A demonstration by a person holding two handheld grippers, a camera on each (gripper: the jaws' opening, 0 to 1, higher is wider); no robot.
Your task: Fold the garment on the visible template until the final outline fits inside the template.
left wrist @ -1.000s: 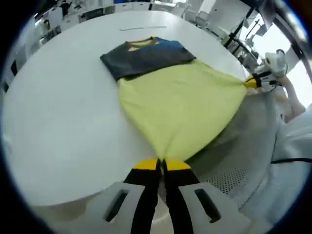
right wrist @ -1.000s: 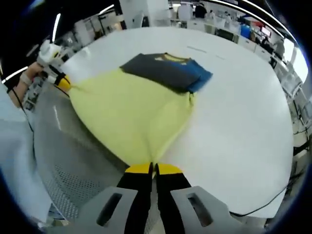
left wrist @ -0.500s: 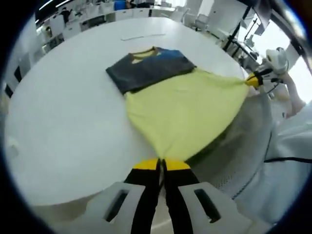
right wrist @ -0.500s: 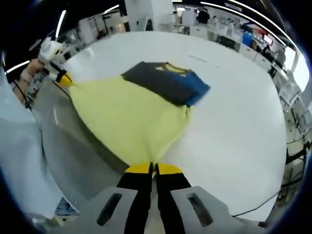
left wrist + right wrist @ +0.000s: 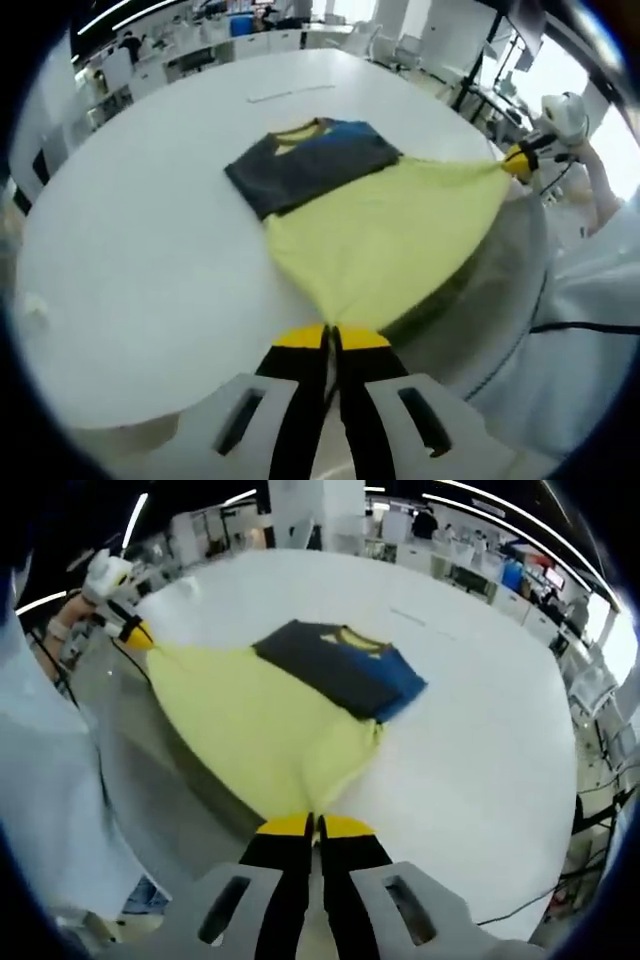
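A garment (image 5: 375, 235) lies on a round white table (image 5: 140, 250): its lower half is yellow, its upper part dark grey and blue (image 5: 315, 160) with a yellow collar. My left gripper (image 5: 332, 338) is shut on one yellow hem corner, pulled past the table's near edge. My right gripper (image 5: 312, 826) is shut on the other hem corner of the garment (image 5: 260, 725); it also shows in the left gripper view as the right gripper (image 5: 520, 160). The left gripper (image 5: 135, 633) appears in the right gripper view. The hem is stretched taut between them, lifted off the table. No template outline is discernible.
A thin pale strip (image 5: 290, 93) lies on the far side of the table. Desks and chairs (image 5: 200, 40) stand in the room behind. A person's white sleeve (image 5: 590, 300) and hand (image 5: 65, 630) hold the grippers. A grey perforated surface (image 5: 160, 810) lies below the table edge.
Both grippers have pulled back and risen a little with the hem, so the garment looks smaller and farther. The grip on each corner is unchanged.
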